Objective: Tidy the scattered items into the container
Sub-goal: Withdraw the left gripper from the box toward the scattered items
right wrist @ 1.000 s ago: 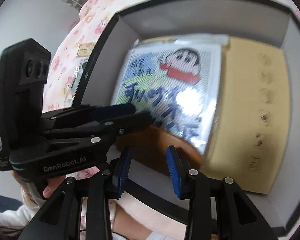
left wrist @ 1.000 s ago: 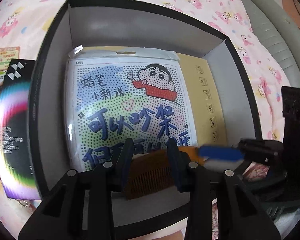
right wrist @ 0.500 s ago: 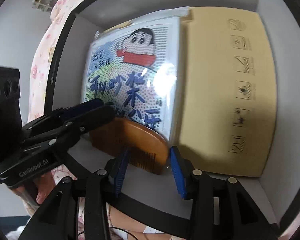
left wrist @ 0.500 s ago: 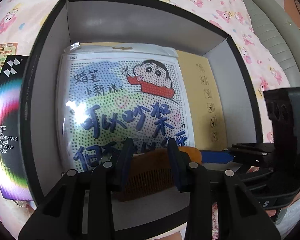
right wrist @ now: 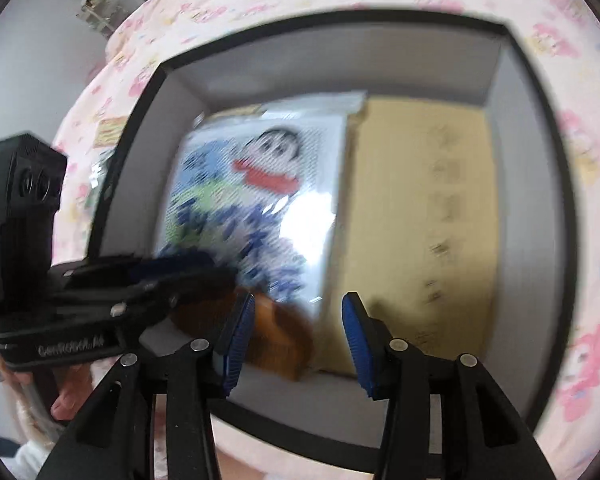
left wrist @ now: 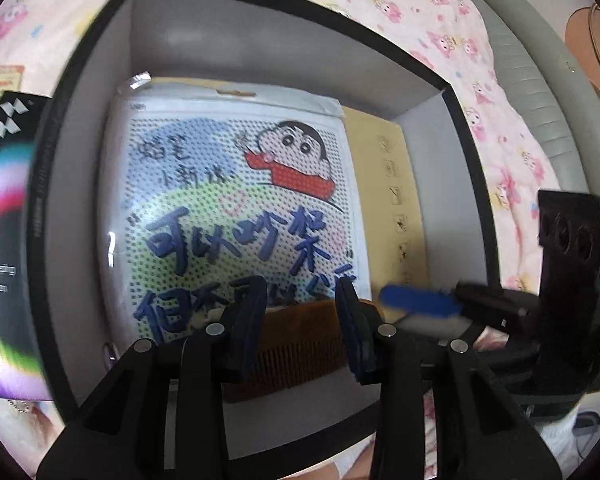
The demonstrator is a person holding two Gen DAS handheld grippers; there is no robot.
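A black-rimmed grey box point(left wrist: 96, 60) sits on the pink bed sheet. In it lie a cartoon sticker pack point(left wrist: 236, 204), a tan card point(left wrist: 392, 200) and a brown wooden comb point(left wrist: 300, 348). My left gripper point(left wrist: 302, 320) is open, its fingers on either side of the comb at the box's near wall. My right gripper point(right wrist: 296, 332) is open and empty above the box's near edge, just right of the comb point(right wrist: 280, 336). It also shows in the left wrist view point(left wrist: 420, 304). The right wrist view is blurred.
A black screen-protector package point(left wrist: 4, 240) lies left of the box, with a small orange card point(left wrist: 0, 80) behind it. The pink patterned sheet point(left wrist: 440, 32) surrounds the box. A grey padded edge point(left wrist: 540, 92) runs at the right.
My right gripper has pulled back and up from the box, so more of the box shows. The left gripper stays open over the comb, which lies still.
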